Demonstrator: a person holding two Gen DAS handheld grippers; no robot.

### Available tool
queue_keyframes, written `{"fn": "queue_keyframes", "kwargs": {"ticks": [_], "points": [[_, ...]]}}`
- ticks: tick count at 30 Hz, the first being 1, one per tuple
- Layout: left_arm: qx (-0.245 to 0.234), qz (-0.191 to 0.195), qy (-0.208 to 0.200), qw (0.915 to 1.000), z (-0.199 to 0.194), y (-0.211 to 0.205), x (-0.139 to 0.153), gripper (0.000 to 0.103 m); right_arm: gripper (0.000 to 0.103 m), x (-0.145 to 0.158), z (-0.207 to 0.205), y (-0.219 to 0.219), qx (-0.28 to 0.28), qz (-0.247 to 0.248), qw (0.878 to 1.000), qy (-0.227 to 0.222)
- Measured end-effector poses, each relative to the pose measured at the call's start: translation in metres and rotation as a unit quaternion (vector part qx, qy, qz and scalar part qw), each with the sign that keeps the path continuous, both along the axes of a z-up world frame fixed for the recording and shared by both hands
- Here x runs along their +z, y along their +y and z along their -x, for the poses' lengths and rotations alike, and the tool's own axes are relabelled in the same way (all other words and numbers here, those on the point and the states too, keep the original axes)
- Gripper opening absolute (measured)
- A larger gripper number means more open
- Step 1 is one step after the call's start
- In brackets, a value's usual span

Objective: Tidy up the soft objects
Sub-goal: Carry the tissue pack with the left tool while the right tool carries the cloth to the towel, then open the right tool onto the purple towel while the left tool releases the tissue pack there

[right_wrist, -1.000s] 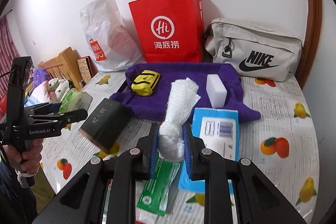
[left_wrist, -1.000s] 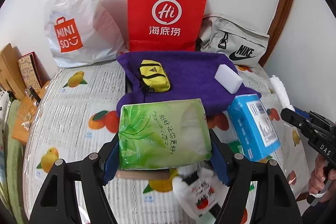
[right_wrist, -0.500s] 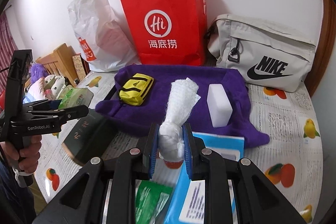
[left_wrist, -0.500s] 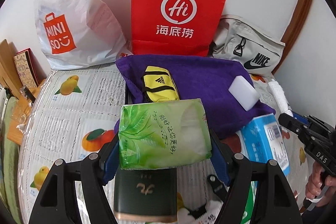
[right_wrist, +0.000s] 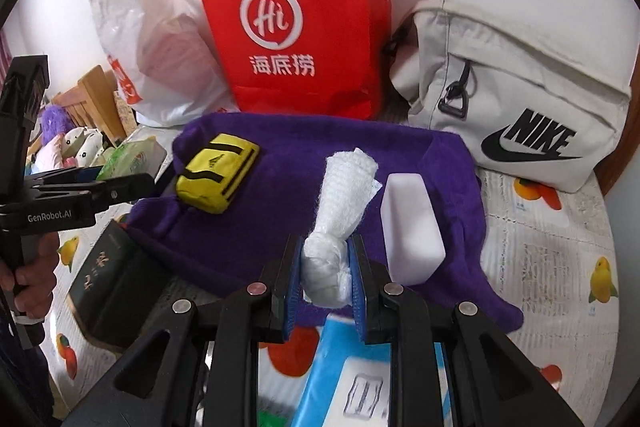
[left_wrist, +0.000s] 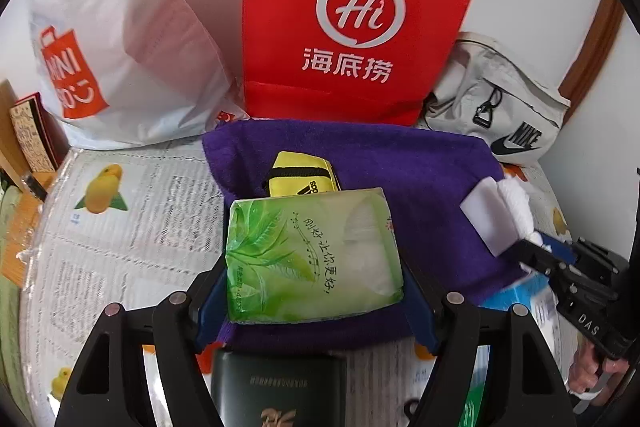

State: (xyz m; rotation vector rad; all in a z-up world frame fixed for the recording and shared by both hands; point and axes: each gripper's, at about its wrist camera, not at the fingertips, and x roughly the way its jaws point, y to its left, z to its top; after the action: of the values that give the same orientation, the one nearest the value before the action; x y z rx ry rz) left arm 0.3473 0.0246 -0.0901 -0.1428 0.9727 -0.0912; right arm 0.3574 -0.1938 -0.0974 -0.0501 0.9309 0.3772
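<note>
Left hand-held gripper point(left_wrist: 316, 291) around glossy green tissue pack point(left_wrist: 312, 259)

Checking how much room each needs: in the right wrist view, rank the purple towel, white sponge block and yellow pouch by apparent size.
1. purple towel, clearly largest.
2-3. white sponge block and yellow pouch look alike; the block sits nearer the camera, so I won't rank them.

**Two wrist views angled down at the same cloth**

The left wrist camera looks forward and downward between its gripper's fingers, close over the near edge of the purple towel point(left_wrist: 400, 167), facing the red paper bag point(left_wrist: 360, 11) at the wall. The right wrist camera faces the same way from further right, with the grey Nike bag point(right_wrist: 520, 99) large in its frame. Both share towel, red bag, yellow pouch point(right_wrist: 218, 171) and white sponge block point(right_wrist: 412, 227); each sees the other gripper at its edge.
</note>
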Motion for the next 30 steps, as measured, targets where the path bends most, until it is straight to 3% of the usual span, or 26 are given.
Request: {"fn": "queue_keyframes", "kwargs": {"ticks": [12, 26, 29, 30], "points": [[-0.009, -0.003, 0.032, 0.9994, -0.029, -0.005, -0.033, 0.073, 0.023, -0.031, -0.033, 0.009, 0.003, 0.026, 0.999, 0.039], [-0.014, -0.014, 0.051, 0.9985, -0.038, -0.005, -0.045, 0.075, 0.025, -0.052, -0.050, 0.009, -0.006, 0.037, 0.996, 0.083], [-0.014, -0.011, 0.060, 0.9980, -0.039, -0.004, -0.048, 0.080, 0.034, -0.053, -0.050, 0.011, -0.003, 0.043, 0.996, 0.079], [-0.014, -0.011, 0.063, 0.9978, -0.039, -0.003, -0.049, 0.080, 0.043, -0.052, -0.049, 0.012, -0.002, 0.045, 0.996, 0.076]]}}
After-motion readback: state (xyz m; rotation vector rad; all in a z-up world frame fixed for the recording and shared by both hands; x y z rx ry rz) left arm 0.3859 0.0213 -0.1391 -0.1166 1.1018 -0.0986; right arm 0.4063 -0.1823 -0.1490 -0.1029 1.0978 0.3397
